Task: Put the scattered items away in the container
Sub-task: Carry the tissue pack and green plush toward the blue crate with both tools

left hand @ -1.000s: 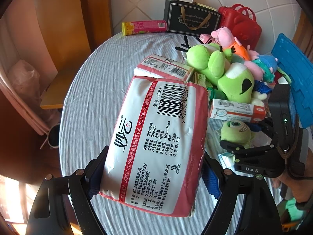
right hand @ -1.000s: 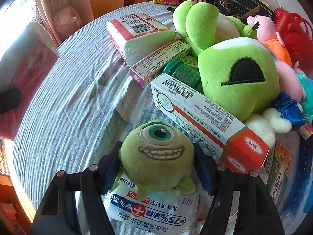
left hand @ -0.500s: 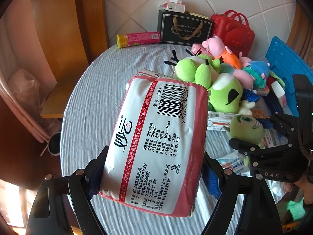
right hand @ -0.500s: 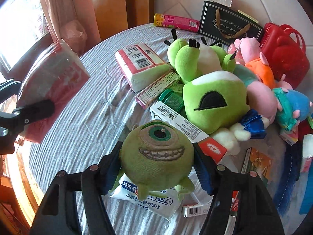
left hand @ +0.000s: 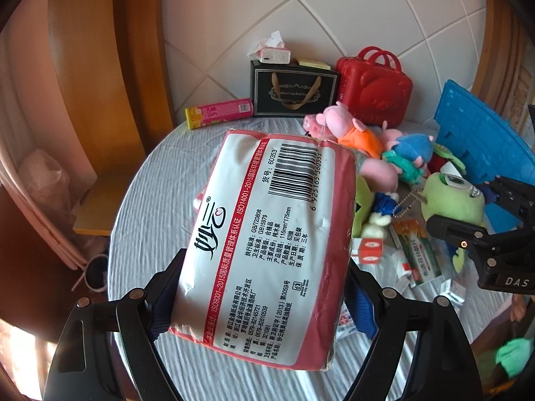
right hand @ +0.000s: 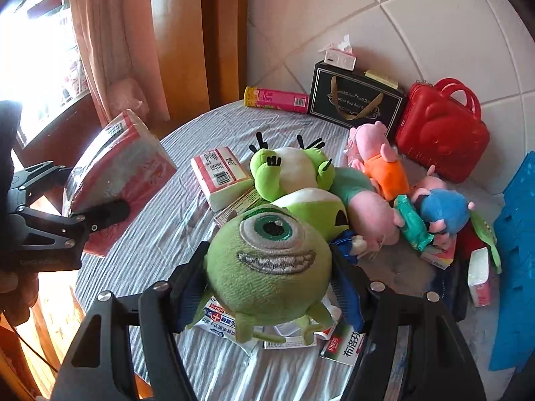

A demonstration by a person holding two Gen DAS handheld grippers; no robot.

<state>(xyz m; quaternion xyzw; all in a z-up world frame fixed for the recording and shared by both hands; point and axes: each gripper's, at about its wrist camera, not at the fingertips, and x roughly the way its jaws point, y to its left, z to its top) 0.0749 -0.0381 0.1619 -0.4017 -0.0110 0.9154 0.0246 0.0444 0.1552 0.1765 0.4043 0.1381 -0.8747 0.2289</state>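
Round table, grey-white ribbed cloth. Landmark: black gift bag at the far edge. Left of it, 1 pink-and-yellow tube lying flat; right of it, 1 red case. Nearer than the bag: 1 tissue pack, a plush toy heap, flat boxes and sachets.

The left gripper clamps a red-and-white plastic pack of tissues above the round table with a pale ribbed cloth. At right, the right gripper grips a round green one-eyed plush toy, near a blue plastic crate, probably the container.
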